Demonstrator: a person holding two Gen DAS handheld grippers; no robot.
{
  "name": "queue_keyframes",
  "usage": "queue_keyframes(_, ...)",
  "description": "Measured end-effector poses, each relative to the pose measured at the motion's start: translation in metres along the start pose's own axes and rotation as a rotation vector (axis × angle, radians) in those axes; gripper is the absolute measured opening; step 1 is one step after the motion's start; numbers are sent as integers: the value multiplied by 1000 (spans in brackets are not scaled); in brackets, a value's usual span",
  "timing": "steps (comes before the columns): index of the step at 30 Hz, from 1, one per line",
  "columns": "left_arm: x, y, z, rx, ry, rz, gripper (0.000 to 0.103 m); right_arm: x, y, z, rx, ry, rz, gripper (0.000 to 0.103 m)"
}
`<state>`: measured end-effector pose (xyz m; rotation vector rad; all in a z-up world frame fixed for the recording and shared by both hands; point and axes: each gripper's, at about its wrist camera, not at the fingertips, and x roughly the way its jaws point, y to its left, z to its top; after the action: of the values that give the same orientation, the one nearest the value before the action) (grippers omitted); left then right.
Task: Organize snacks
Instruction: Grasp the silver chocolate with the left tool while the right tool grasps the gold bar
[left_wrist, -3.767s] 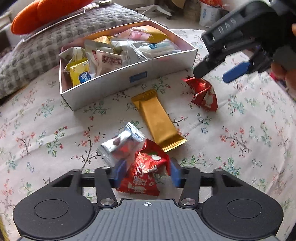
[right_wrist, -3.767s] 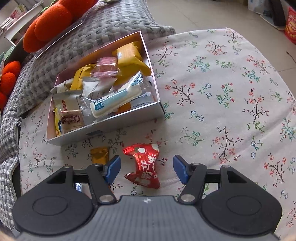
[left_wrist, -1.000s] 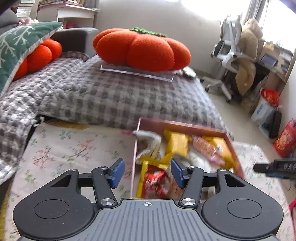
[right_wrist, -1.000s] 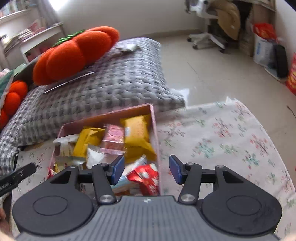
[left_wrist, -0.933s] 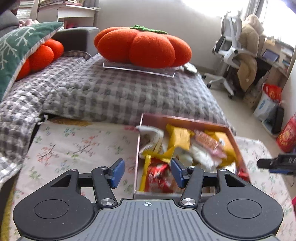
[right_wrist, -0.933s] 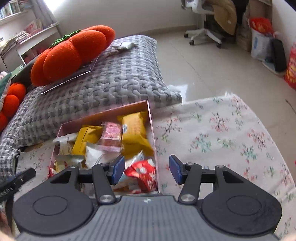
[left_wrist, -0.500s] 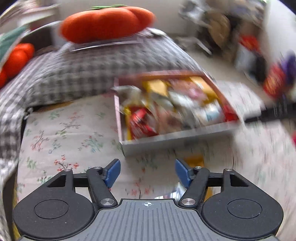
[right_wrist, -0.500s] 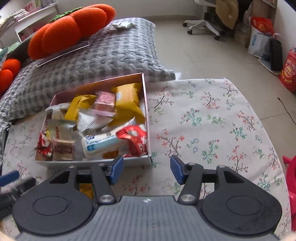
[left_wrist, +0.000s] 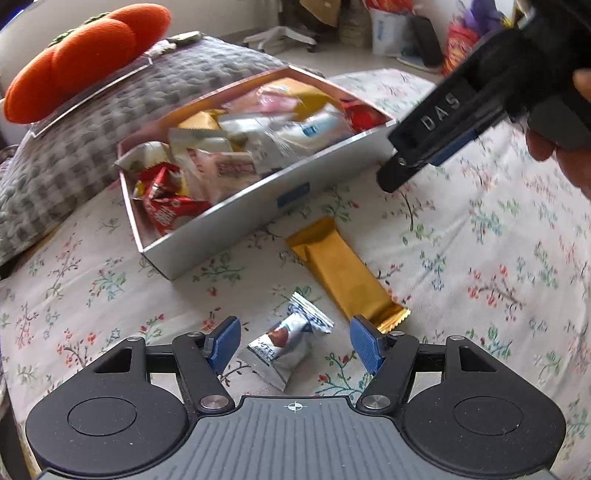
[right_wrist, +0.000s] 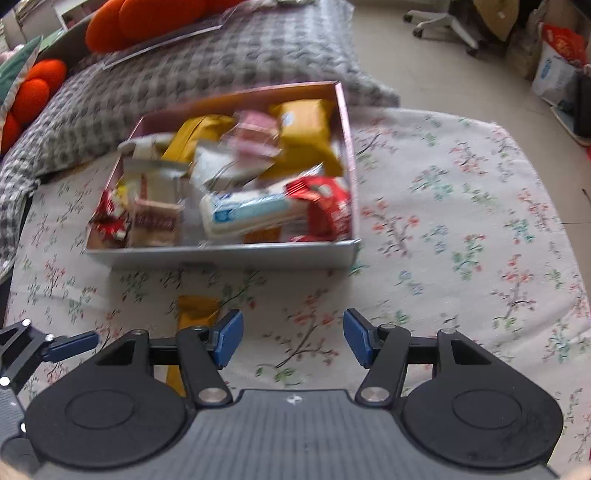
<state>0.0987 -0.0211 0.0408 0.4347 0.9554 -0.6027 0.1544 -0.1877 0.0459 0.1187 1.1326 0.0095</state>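
My left hand-held gripper (left_wrist: 294, 341) hangs low over the flowered cloth (left_wrist: 498, 258), its fingers spread wide with nothing between the pads. Directly ahead of it, inside the span of the two blue fingertips (left_wrist: 225, 341), lies the small silver-wrapped candy (left_wrist: 290, 345). Its long axis runs at a slant, from near me on the left to farther off on the right, so my jaw line crosses it obliquely, not squarely. I judge a slight twist of the wrist would let the pads meet its sides before closing.

Just beyond my right fingertip is the gold bar (left_wrist: 345, 269), lying lengthwise away from me toward the snack box (left_wrist: 236, 218), its crimped near end almost level with that fingertip. The box sits farther ahead and to the left, already heaped with packets, a red wrapper (left_wrist: 166, 203) in its near-left corner.

My right hand-held gripper (right_wrist: 293, 341) is also wide open and holds nothing. In its own view only bare cloth lies between the fingers; the far end of the gold bar shows past its left fingertip, the rest hidden under the gripper body. The box is straight ahead of it.

So the left is plainly nearer the candy, the right better placed for the bar. Both snacks remain outside the box.
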Motion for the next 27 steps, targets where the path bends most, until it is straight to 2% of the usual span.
queue_keyframes(3, 8, -3, -4, 39, 24, 4, 66, 2, 7, -2, -9, 18, 19, 57)
queue_keyframes(6, 12, -4, -6, 62, 28, 1, 65, 4, 16, -6, -21, 60, 85, 59)
queue_keyframes(11, 16, -2, -6, 46, 37, 20, 65, 4, 33, -17, -37, 111, 160, 61)
queue_keyframes(16, 17, 0, -4, 25, 33, 27, 60, -2, 43, -25, -58, 111, 149, 61)
queue_keyframes(22, 16, 4, -3, -33, 37, 33, 47, 5, 36, -23, -30, 112, 129, 61)
queue_keyframes(24, 16, 7, -1, -47, 39, 42, 40, 8, 32, -22, -15, 104, 107, 61)
queue_keyframes(27, 16, 10, 0, -67, 41, 56, 34, 14, 28, -22, 0, 109, 80, 61)
